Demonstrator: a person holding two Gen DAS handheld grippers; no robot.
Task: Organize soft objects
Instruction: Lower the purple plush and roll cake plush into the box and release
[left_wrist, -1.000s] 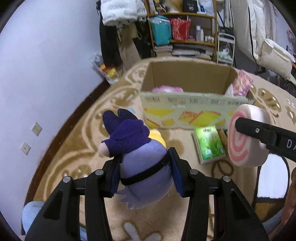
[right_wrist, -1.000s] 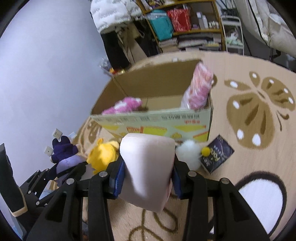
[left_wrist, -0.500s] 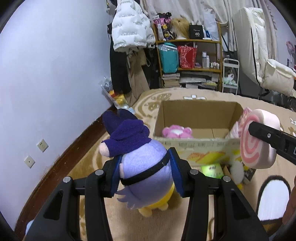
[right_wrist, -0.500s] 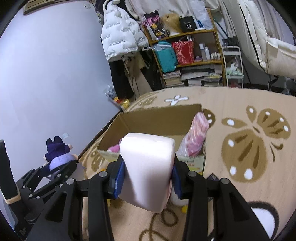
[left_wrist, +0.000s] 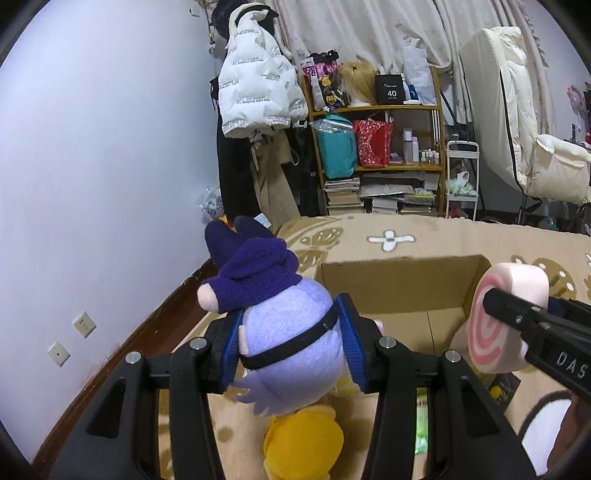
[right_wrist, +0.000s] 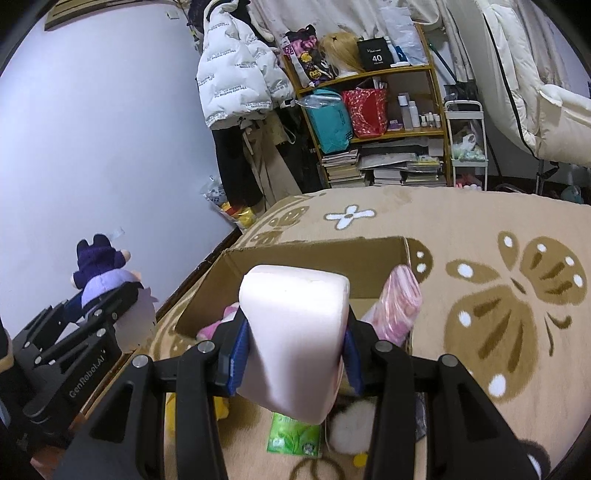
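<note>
Plush (left_wrist: 291, 343) and swirl cushion (right_wrist: 295, 339) both pinched up in the air in front of the box (right_wrist: 295, 254).

My left gripper (left_wrist: 291, 347) clamps the purple plush across its round body, blue pads (left_wrist: 349, 343) pressed into both sides, its hooded head tipped up and to the left. My right gripper (right_wrist: 293, 354) squeezes the pink swirl cushion by its flat faces; from the left camera I see its spiral end (left_wrist: 491, 332) near the box's right corner. Inside the open box lie a pink toy (right_wrist: 221, 319) on the left and a pink packet (right_wrist: 400, 306) leaning in the right corner. Under my grippers on the rug (right_wrist: 480, 229) I see a yellow plush (left_wrist: 303, 443), a green packet (right_wrist: 293, 437) and a white fluffy ball (right_wrist: 349, 428).
</note>
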